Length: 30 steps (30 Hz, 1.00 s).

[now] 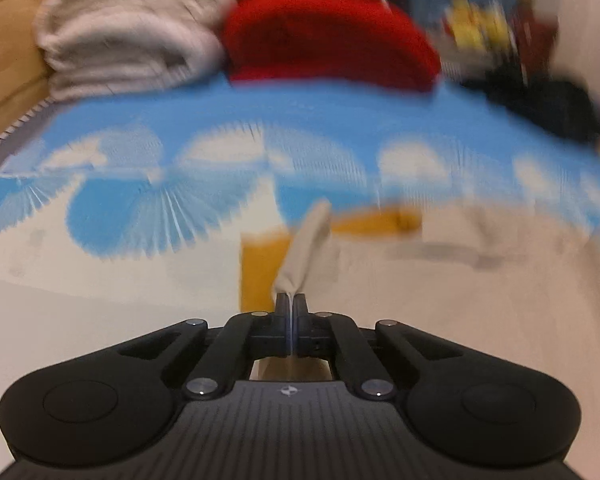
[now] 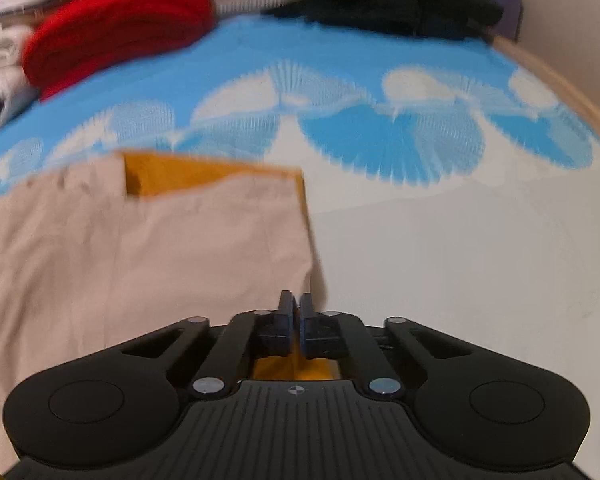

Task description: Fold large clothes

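The beige garment (image 2: 148,248) lies mostly flat on the blue-patterned bed (image 2: 440,240), below the red folded pile (image 2: 120,24). The left gripper (image 1: 290,300) pinches a beige corner; the right gripper (image 2: 296,300) is clamped at the garment's edge. Folding seems barely begun.

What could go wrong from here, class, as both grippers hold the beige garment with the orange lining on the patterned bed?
1. The left gripper pinches only a thin bunch of the beige garment, so it might slip out when lifted.
2. The right gripper sits at the very edge; how much it holds is unclear.
3. The red pile lies close behind; a sweeping fold could snag it.
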Motion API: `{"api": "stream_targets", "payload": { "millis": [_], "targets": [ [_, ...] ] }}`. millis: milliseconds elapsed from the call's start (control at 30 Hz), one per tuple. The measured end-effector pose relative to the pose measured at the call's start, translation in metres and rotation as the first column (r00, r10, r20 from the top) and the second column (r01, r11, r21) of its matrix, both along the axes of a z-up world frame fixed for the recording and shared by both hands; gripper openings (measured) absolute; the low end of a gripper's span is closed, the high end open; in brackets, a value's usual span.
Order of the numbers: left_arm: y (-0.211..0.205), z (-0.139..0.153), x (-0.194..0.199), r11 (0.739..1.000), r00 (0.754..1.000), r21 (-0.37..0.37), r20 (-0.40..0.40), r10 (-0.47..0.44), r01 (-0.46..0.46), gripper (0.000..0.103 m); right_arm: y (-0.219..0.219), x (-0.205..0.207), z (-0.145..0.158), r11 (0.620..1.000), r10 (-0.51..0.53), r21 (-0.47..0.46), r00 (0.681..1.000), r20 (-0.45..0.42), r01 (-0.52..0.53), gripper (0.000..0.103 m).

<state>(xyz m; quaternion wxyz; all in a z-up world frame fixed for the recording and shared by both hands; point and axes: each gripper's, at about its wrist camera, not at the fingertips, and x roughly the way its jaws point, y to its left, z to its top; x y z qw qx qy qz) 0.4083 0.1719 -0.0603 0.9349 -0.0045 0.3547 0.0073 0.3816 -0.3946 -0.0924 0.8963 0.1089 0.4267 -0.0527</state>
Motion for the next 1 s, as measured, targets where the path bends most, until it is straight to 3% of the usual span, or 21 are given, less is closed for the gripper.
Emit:
{"api": "stream_targets", "payload": {
  "millis": [67, 100, 167, 300, 433, 500, 567, 633, 700, 733, 800, 833, 900, 967, 1000],
  "targets": [
    [0.011, 0.020, -0.004, 0.998, 0.993, -0.040, 0.104, 0.058, -0.054, 0.000, -0.008, -0.004, 0.021, 0.997, -0.050, 0.063, 0.990, 0.133, 0.042, 0.001],
    [0.014, 0.023, -0.004, 0.996, 0.989, -0.052, 0.126, 0.073, -0.067, 0.000, -0.011, -0.006, 0.032, 0.995, -0.065, 0.085, 0.975, 0.214, 0.048, 0.001],
    [0.015, 0.019, 0.003, 0.995, 0.989, -0.050, 0.113, 0.091, -0.085, 0.000, -0.008, -0.003, 0.040, 0.997, -0.068, 0.065, 0.958, 0.278, 0.051, 0.001],
    [0.015, -0.007, 0.025, 0.996, 0.996, -0.023, 0.015, 0.086, -0.085, 0.000, -0.003, 0.022, 0.019, 0.996, -0.079, 0.067, 0.977, 0.197, 0.067, 0.001],
    [0.021, -0.011, 0.036, 0.993, 0.994, -0.049, 0.008, 0.105, -0.104, 0.000, 0.002, 0.039, 0.005, 0.997, -0.075, 0.039, 0.985, 0.156, 0.070, 0.001],
    [0.021, -0.001, 0.036, 0.992, 0.990, -0.070, 0.080, 0.112, -0.107, 0.000, -0.001, 0.041, 0.010, 0.994, -0.107, 0.054, 0.976, 0.192, 0.099, 0.000],
    [0.016, 0.005, 0.036, 0.993, 0.986, -0.063, 0.130, 0.107, -0.099, 0.000, 0.000, 0.039, 0.024, 0.992, -0.126, 0.060, 0.950, 0.286, 0.113, 0.000],
    [0.015, -0.002, 0.045, 0.992, 0.989, -0.051, 0.087, 0.119, -0.115, 0.004, 0.004, 0.039, 0.031, 0.992, -0.125, 0.041, 0.931, 0.344, 0.118, 0.000],
    [0.019, -0.016, 0.058, 0.988, 0.990, -0.064, -0.025, 0.141, -0.143, 0.011, 0.005, 0.047, 0.025, 0.991, -0.133, 0.028, 0.938, 0.319, 0.131, 0.001],
    [0.022, -0.022, 0.060, 0.986, 0.987, -0.078, -0.076, 0.141, -0.147, 0.014, 0.005, 0.054, 0.017, 0.990, -0.141, 0.021, 0.954, 0.265, 0.141, 0.002],
    [0.025, -0.023, 0.058, 0.987, 0.986, -0.072, -0.103, 0.134, -0.142, 0.025, 0.005, 0.062, 0.001, 0.987, -0.157, 0.005, 0.973, 0.170, 0.159, 0.006],
    [0.027, -0.022, 0.056, 0.989, 0.987, -0.070, -0.104, 0.123, -0.131, 0.036, 0.004, 0.063, -0.005, 0.988, -0.156, 0.007, 0.978, 0.137, 0.157, 0.006],
    [0.032, -0.023, 0.052, 0.991, 0.989, -0.091, -0.119, 0.089, -0.100, 0.052, 0.004, 0.061, -0.009, 0.991, -0.131, 0.015, 0.985, 0.112, 0.130, 0.015],
    [0.037, -0.028, 0.048, 0.990, 0.987, -0.108, -0.147, 0.070, -0.086, 0.054, 0.005, 0.056, -0.009, 0.995, -0.095, -0.001, 0.989, 0.110, 0.096, 0.036],
    [0.038, -0.031, 0.046, 0.991, 0.985, -0.108, -0.159, 0.067, -0.085, 0.054, 0.005, 0.054, -0.009, 0.996, -0.083, -0.010, 0.991, 0.106, 0.084, 0.040]
  ]
}}
